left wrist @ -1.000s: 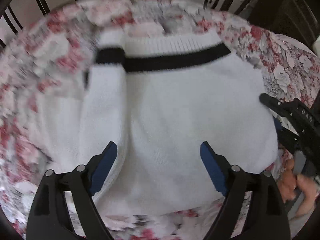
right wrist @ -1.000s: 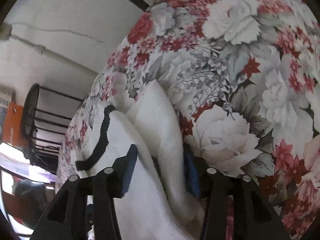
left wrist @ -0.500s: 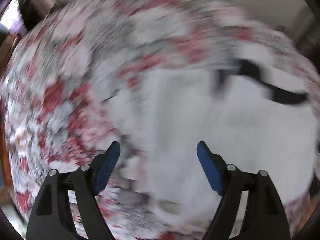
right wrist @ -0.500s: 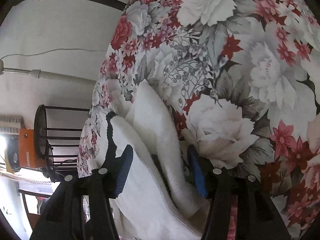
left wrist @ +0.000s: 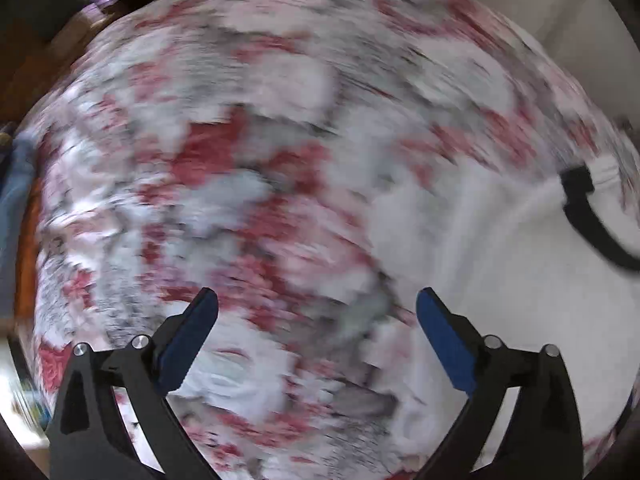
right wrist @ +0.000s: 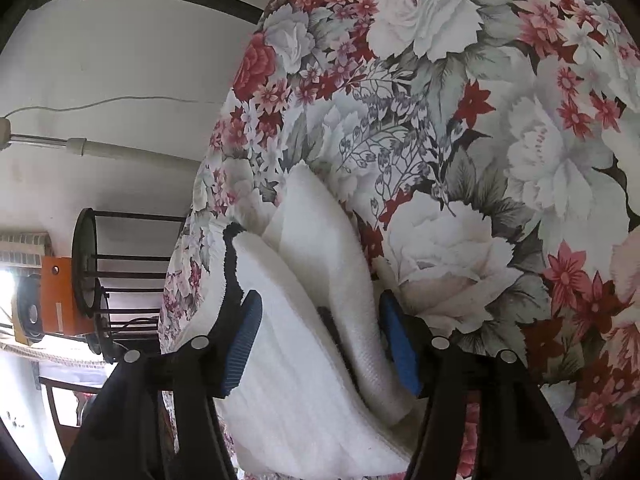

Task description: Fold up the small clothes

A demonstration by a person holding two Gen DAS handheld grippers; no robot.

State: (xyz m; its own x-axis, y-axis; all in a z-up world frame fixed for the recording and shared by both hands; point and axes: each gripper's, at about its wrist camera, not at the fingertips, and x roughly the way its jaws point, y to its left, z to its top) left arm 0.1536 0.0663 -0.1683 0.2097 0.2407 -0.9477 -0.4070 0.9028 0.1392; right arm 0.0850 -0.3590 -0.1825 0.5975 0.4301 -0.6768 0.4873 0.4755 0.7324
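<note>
A small white knit sweater [left wrist: 520, 280] with a black band [left wrist: 588, 220] lies on a floral sheet [left wrist: 240, 200], at the right of the blurred left wrist view. My left gripper [left wrist: 316, 316] is open and empty, over bare sheet to the left of the sweater. In the right wrist view the sweater [right wrist: 312, 320] lies in thick folds between the blue pads [right wrist: 244, 336] of my right gripper [right wrist: 320, 328]. Its jaws stand apart on either side of the folds and are not pressed shut.
The floral sheet [right wrist: 480, 120] covers the whole surface. A dark metal rack [right wrist: 120, 264] and an orange device [right wrist: 56, 296] stand beyond its edge, by a white wall with a pipe [right wrist: 120, 148].
My left gripper has swung left, off the sweater and over bare sheet; its view is motion-blurred. My right gripper's jaws have opened wider around the sweater folds.
</note>
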